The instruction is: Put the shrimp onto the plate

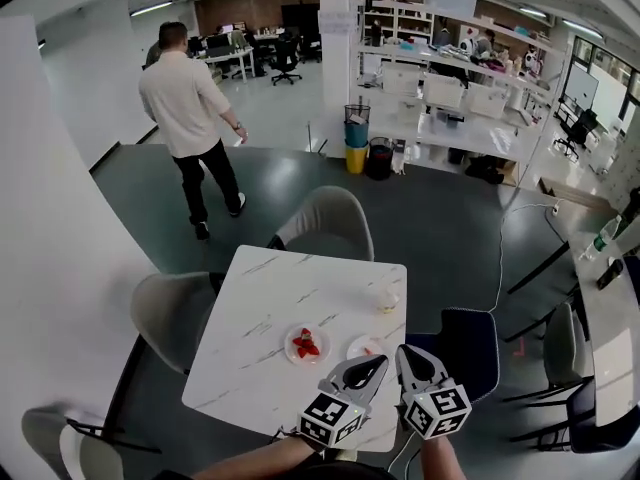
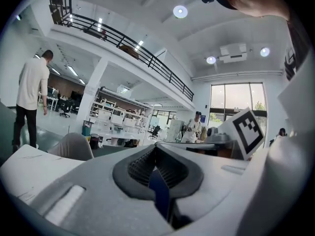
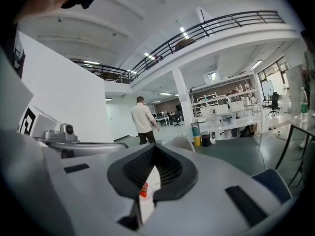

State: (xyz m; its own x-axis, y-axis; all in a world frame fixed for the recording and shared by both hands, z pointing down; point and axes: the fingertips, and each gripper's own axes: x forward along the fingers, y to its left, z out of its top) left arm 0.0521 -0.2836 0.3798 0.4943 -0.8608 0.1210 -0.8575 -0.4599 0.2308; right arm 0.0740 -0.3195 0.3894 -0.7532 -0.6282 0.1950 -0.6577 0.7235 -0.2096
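Red shrimp (image 1: 307, 345) lie on a small white plate (image 1: 293, 354) near the front of the white marble table (image 1: 260, 298). A second small white plate (image 1: 360, 349) sits just right of it, with a pale pinkish bit on it that is too small to make out. My left gripper (image 1: 378, 362) hovers shut above the table's front right, close to the second plate. My right gripper (image 1: 404, 351) is shut beside it, over the table's right edge. In the right gripper view a red bit of shrimp (image 3: 143, 191) shows through the slit below the closed gripper (image 3: 154, 149). The left gripper (image 2: 156, 150) holds nothing.
A small pale cup-like object (image 1: 388, 300) stands near the table's right edge. Grey chairs (image 1: 325, 223) (image 1: 165, 313) stand at the far and left sides, and a dark blue chair (image 1: 465, 343) at the right. A person (image 1: 190, 118) walks away across the floor beyond.
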